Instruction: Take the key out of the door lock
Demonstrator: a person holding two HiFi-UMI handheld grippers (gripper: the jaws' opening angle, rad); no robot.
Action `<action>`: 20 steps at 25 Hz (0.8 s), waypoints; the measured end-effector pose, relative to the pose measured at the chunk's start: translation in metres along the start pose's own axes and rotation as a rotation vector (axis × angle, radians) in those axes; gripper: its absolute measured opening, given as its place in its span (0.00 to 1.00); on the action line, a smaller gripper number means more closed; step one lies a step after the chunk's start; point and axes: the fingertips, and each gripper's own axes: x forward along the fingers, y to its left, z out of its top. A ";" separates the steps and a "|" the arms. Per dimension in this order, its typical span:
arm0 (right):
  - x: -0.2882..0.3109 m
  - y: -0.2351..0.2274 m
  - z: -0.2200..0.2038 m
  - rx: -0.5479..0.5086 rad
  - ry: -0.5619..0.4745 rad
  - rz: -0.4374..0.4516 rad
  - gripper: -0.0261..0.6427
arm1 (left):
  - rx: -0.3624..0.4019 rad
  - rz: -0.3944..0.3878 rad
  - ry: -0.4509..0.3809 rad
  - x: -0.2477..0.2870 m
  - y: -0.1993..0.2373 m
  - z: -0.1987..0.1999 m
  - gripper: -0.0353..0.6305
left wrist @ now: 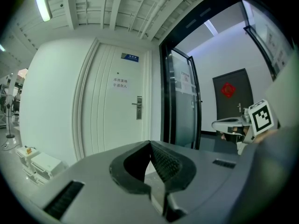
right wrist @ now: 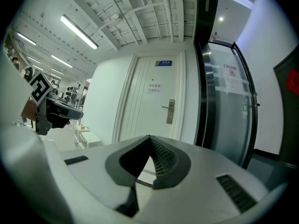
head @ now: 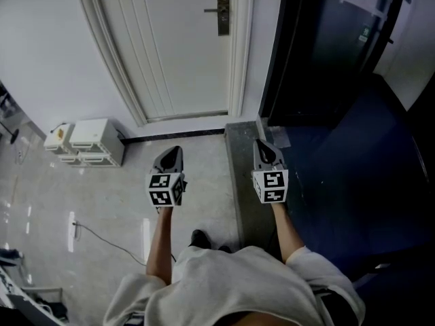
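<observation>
The white door (head: 183, 46) stands closed ahead, with its metal lock plate and lever handle (head: 222, 12) near the right edge. The lock also shows in the left gripper view (left wrist: 138, 107) and the right gripper view (right wrist: 171, 111). It is too small in every view to make out a key. My left gripper (head: 170, 157) and right gripper (head: 266, 153) are held side by side at waist height, well short of the door. Both point toward it, their tips meeting with nothing between them (left wrist: 150, 143) (right wrist: 150, 138).
White boxes (head: 85, 141) sit on the floor against the wall left of the door, and a thin cable (head: 102, 238) trails over the tiles. A dark glass door (head: 326, 46) and dark blue floor lie to the right, past a grey threshold strip (head: 243, 182).
</observation>
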 end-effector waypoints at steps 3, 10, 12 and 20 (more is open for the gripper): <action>0.013 -0.004 -0.003 0.000 0.009 0.003 0.07 | -0.001 -0.004 0.008 0.015 0.003 0.000 0.08; 0.059 -0.016 -0.015 0.001 0.026 0.003 0.07 | -0.007 -0.016 0.018 0.063 0.017 -0.005 0.08; 0.079 -0.018 -0.016 -0.003 0.028 0.003 0.07 | -0.009 -0.020 0.020 0.082 0.027 -0.005 0.08; 0.179 -0.034 -0.006 -0.022 0.024 -0.016 0.07 | -0.013 -0.054 0.008 0.178 0.075 0.016 0.08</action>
